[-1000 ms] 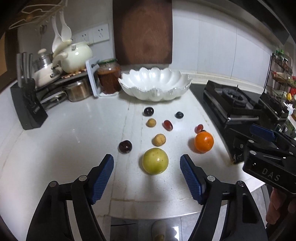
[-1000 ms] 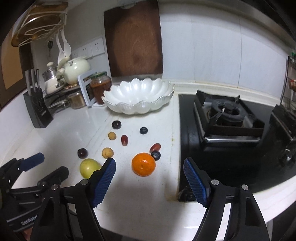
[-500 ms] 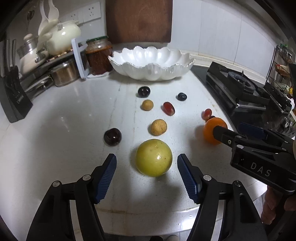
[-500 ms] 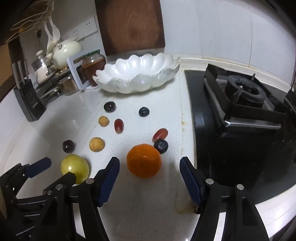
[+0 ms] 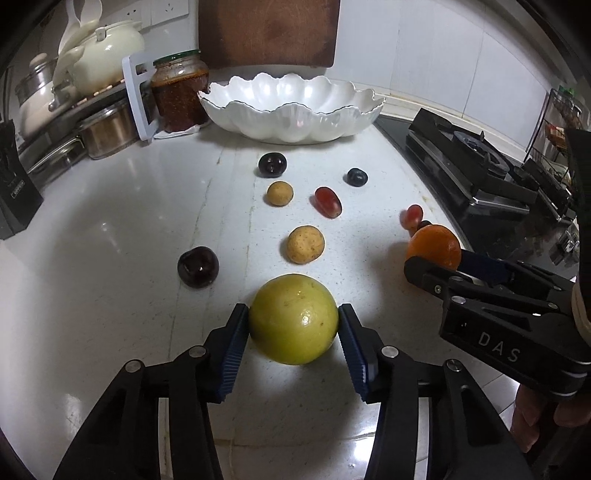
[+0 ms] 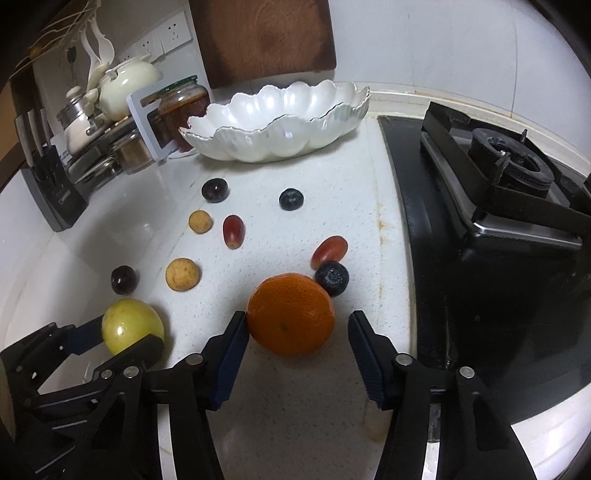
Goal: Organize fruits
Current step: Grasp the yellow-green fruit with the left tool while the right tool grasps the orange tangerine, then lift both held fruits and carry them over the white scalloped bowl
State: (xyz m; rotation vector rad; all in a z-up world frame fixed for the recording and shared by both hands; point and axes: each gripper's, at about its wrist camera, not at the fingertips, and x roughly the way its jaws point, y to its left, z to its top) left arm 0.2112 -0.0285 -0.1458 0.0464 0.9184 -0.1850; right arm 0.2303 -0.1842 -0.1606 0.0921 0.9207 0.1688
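My left gripper point(image 5: 293, 319) is shut on a yellow-green round fruit point(image 5: 293, 319) that rests on the white counter; both blue pads touch its sides. It also shows in the right wrist view point(image 6: 131, 325). My right gripper point(image 6: 297, 325) is open around an orange point(image 6: 290, 314); the left pad touches it, the right pad stands off with a gap. A white scalloped bowl point(image 5: 291, 122) stands empty at the back. Small fruits lie between: dark cherries point(image 5: 197, 266), tan longans point(image 5: 306, 244), red grapes point(image 5: 328, 201) and blueberries point(image 6: 331, 277).
A gas stove point(image 6: 498, 206) fills the right side. A jar of red sauce point(image 5: 179, 96), pots, a white teapot point(image 5: 107, 50) and a knife block point(image 6: 51, 184) stand at the back left. A wooden board point(image 5: 267, 31) leans on the wall.
Both grippers moved forward and down over their fruits. The left jaws closed onto the yellow-green fruit. The right jaws narrowed around the orange.
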